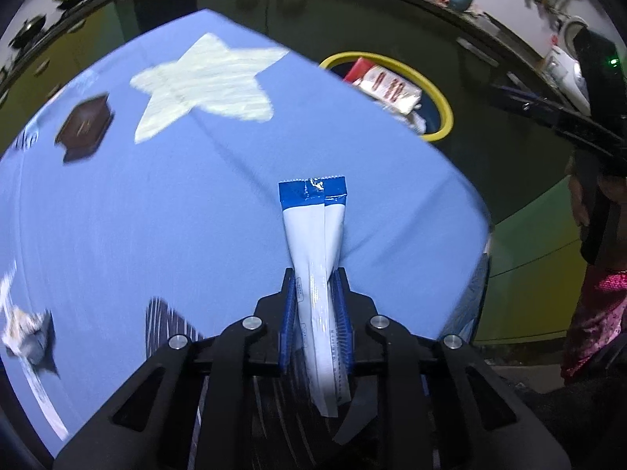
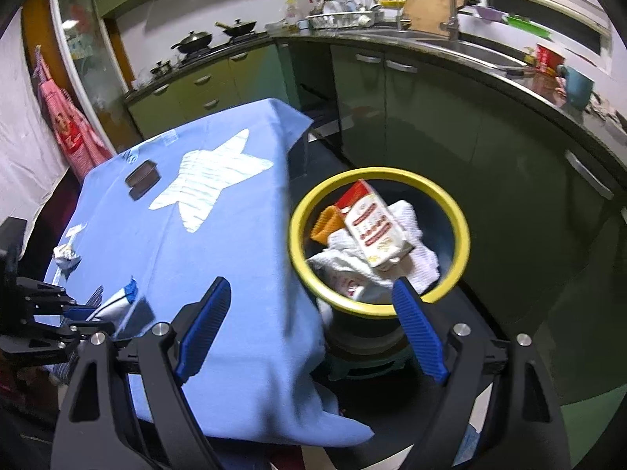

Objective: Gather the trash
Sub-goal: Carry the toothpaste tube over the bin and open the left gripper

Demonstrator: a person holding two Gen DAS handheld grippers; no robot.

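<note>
My left gripper [image 1: 315, 278] is shut on a white wrapper with a blue end [image 1: 315, 231] and holds it above the blue tablecloth [image 1: 156, 215]. It also shows at the left of the right wrist view [image 2: 74, 313], with the wrapper [image 2: 117, 299] in it. My right gripper [image 2: 311, 286] is open and empty, over the table's right edge beside the yellow-rimmed bin [image 2: 462, 231]. The bin [image 1: 441, 98] holds a red and white carton [image 2: 372, 231] and white cloths. A crumpled wrapper [image 1: 27, 333] lies at the table's left edge; it also shows in the right wrist view [image 2: 64, 254].
A dark brown box [image 1: 84, 125] lies on the cloth next to a white star print [image 1: 207, 82]. Green kitchen cabinets [image 2: 431, 117] and a counter with a sink run behind the bin. A stove with pans [image 2: 211, 39] stands at the back.
</note>
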